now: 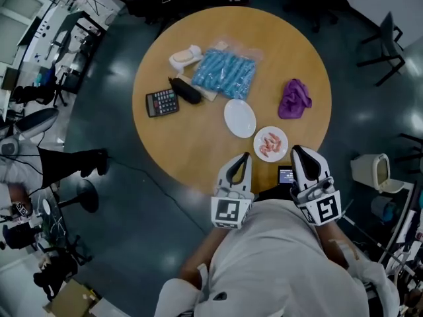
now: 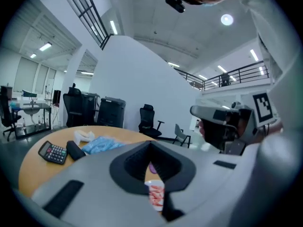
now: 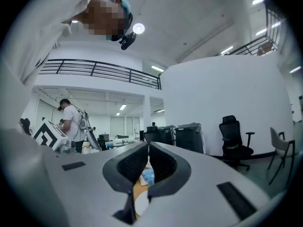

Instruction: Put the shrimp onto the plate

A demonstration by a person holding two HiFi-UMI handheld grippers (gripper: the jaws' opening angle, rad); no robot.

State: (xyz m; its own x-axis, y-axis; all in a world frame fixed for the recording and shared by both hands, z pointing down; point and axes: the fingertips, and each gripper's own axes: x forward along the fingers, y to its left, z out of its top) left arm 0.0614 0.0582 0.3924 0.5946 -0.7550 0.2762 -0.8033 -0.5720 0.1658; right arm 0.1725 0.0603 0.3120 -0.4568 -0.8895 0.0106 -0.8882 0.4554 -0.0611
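Round wooden table (image 1: 192,150) on a dark glossy floor (image 1: 132,223), office chairs (image 1: 390,41) around it. Open hall with a railed upper level behind.

Left gripper (image 1: 246,157): jaws pressed together, tips meeting, nothing held. It sits at the near rim of the table, marker cube toward the person (image 1: 284,263) in the white top.
Right gripper (image 1: 297,150): same, jaws closed on nothing, also at the near rim.
A small dark device with a lit screen (image 1: 285,174) sits low between the two grippers.

The shrimp (image 1: 270,144), pink, are piled on the small round plate (image 1: 281,152). That plate is on the table between the two gripper tips and a bit ahead of them, touching neither. The left gripper view shows them through the gap under its closed tips.

Just beyond is an oval white plate (image 1: 239,118), bare and apart from the round one.
Purple cloth (image 1: 294,98) to the right of it, crumpled.
Further back lies a blue bag (image 1: 225,71) of wrapped pieces. A black case (image 1: 186,91) is at its near-left corner and a calculator (image 1: 162,102) is left of that.
White object (image 1: 185,57) at the far-left side; I can't tell what it is.
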